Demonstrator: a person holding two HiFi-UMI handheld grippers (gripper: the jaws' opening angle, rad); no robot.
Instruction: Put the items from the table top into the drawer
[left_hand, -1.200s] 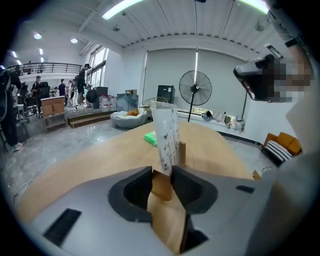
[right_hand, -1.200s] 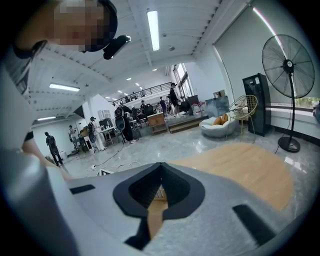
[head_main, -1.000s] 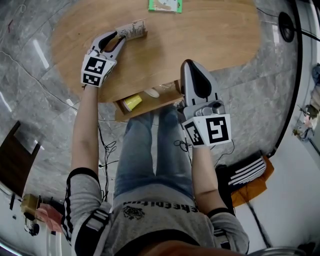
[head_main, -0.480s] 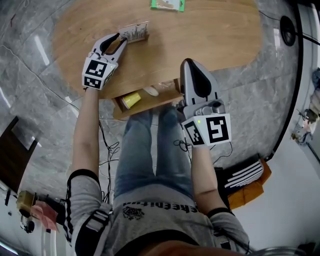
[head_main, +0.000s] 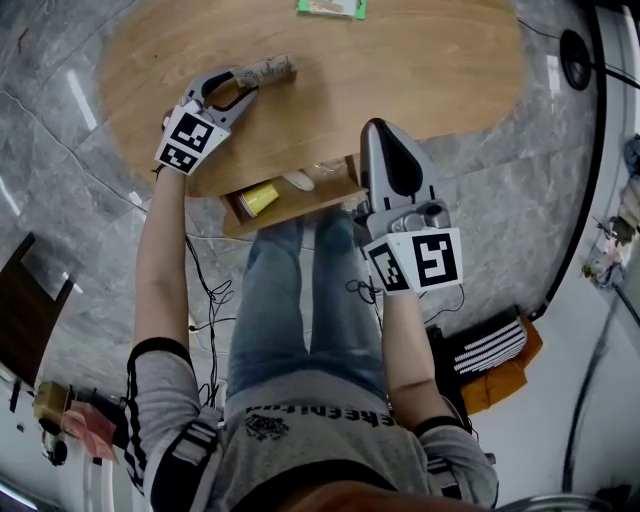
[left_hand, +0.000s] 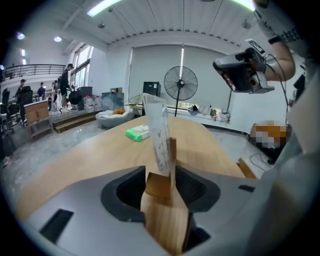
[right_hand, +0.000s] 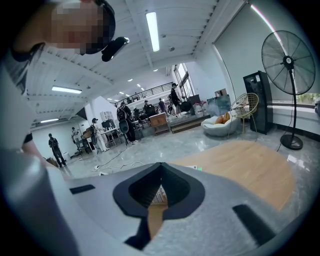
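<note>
Counter (head_main: 400, 60) of pale wood, oval in outline, fills the upper part of the head view. A drawer (head_main: 335, 196) stands pulled open under its near edge. The right gripper (head_main: 378, 128) hangs over the drawer's right end, its jaws closed together with nothing between them. The left gripper (head_main: 245, 82) lies low on the counter's left side; its jaws have just been opening and now stand apart on either side of a printed paper packet (head_main: 268, 70), which stands on edge between them, not pinched. A green packet (head_main: 330, 8) lies at the far edge. Inside the drawer are a yellow cup (head_main: 262, 199) and a small white object (head_main: 300, 181).
</note>
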